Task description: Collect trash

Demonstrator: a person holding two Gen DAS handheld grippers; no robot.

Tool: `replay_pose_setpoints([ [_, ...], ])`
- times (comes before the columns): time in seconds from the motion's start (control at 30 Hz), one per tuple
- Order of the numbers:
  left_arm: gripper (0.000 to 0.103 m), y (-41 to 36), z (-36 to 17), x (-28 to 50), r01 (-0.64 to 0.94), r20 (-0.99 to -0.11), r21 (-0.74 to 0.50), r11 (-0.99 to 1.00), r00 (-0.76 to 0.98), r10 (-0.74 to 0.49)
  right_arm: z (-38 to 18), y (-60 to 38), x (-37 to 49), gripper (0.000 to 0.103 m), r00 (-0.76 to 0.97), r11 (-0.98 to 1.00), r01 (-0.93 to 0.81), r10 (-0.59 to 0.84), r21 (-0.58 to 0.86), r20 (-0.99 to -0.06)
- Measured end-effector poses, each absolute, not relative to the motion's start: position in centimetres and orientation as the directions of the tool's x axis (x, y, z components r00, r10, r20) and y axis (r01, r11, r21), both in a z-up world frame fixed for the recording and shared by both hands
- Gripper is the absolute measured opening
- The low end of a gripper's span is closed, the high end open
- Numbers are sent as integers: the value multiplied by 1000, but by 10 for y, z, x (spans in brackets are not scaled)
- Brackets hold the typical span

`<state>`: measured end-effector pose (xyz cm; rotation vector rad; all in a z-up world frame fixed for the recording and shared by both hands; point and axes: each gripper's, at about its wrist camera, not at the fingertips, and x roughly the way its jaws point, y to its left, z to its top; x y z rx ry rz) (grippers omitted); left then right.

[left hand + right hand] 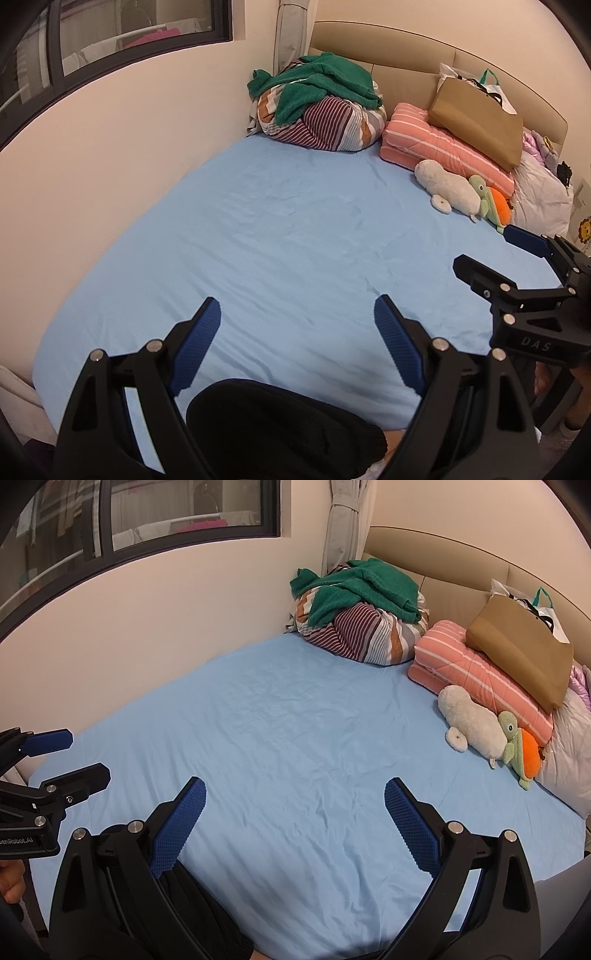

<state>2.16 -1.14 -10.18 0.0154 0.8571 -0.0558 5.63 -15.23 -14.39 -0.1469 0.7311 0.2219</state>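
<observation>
bed (258,229) blue-sheeted, against wall (129,122); window (147,513) above.

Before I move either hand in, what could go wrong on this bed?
1. No obvious trash shows on the blue sheet, so the brown paper bag or the white plastic bag may get grabbed though they could hold belongings.
2. Both tongs, left and right, hang open and close together; they might collide.
3. Open tongs could snag the sheet.

Black gripper (297,314), ribbed blue jaws, silver screws
</observation>
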Motion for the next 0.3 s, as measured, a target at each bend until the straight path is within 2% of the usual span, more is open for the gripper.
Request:
replay_pose_setpoints([
  [0.17, 85, -13, -100, 23, 7, -744, 55, 998, 667, 37, -144, -152, 57, 94, 723, 966, -252, 150, -55, -675],
  [0.3, 85, -13, -100, 24, 17, -752, 37, 999, 659, 17, -144, -152, 57, 94, 723, 966, -251, 150, -54, -674],
])
